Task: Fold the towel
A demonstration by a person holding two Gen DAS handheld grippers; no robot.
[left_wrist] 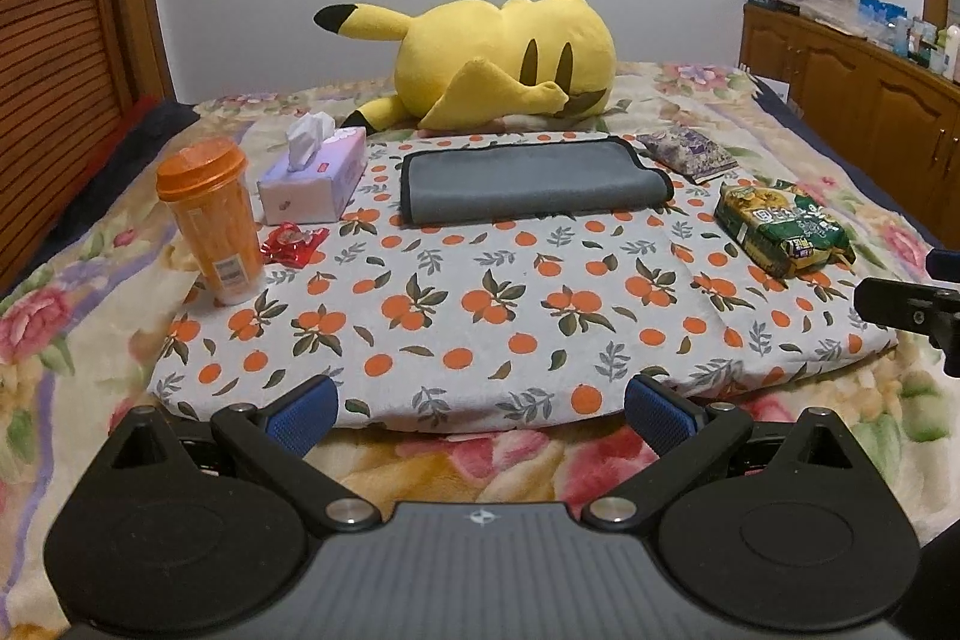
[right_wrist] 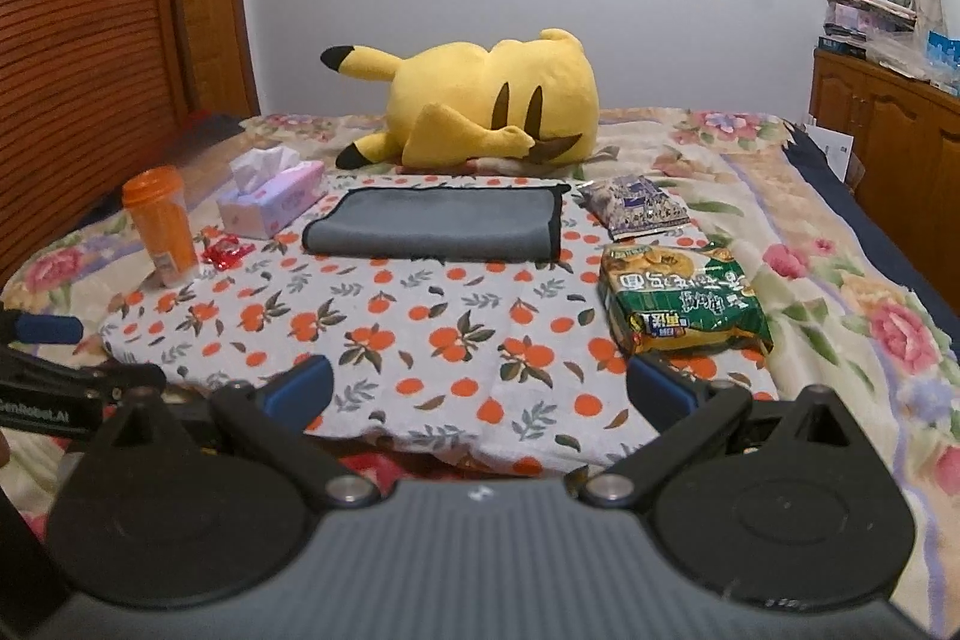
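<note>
Two grippers: both hang low at the near edge of the bed, aimed across it, neither touching anything.
Left gripper [left_wrist: 480,415]: fingers [left_wrist: 300,415] spread wide with nothing between them; it hovers just above the near hem of the orange-print cloth [left_wrist: 480,304].
Right gripper [right_wrist: 480,391]: fingers [right_wrist: 303,388] likewise wide apart and empty, set beside the left one, ready for a two-handed grab.
Towel [left_wrist: 534,181]: grey with a dark hem, lying flat toward the far side of the orange-print cloth, well apart from both grippers; its right end shows a doubled, rolled edge, so it looks already folded at least once.
Orange-print cloth: spread over the flowered blanket [left_wrist: 72,280], apparently to give a flat working patch on the soft bed.
Left of the towel: a tissue box [left_wrist: 315,178] sits near its left end, with a red wrapper [left_wrist: 294,241] and an orange cup [left_wrist: 207,220] closer in.
Right of the towel: a purple packet [left_wrist: 687,151] lies near the far right corner and a green snack bag [left_wrist: 780,229] nearer, both clear of the towel.
Behind: a yellow plush toy [left_wrist: 498,58] lies just past the towel's far edge.
Stage, as a judgement: either the fold is finished and the grippers are clear, or another fold waits; the views cannot settle which.
Risk: reaching in could knock the upright cup.
</note>
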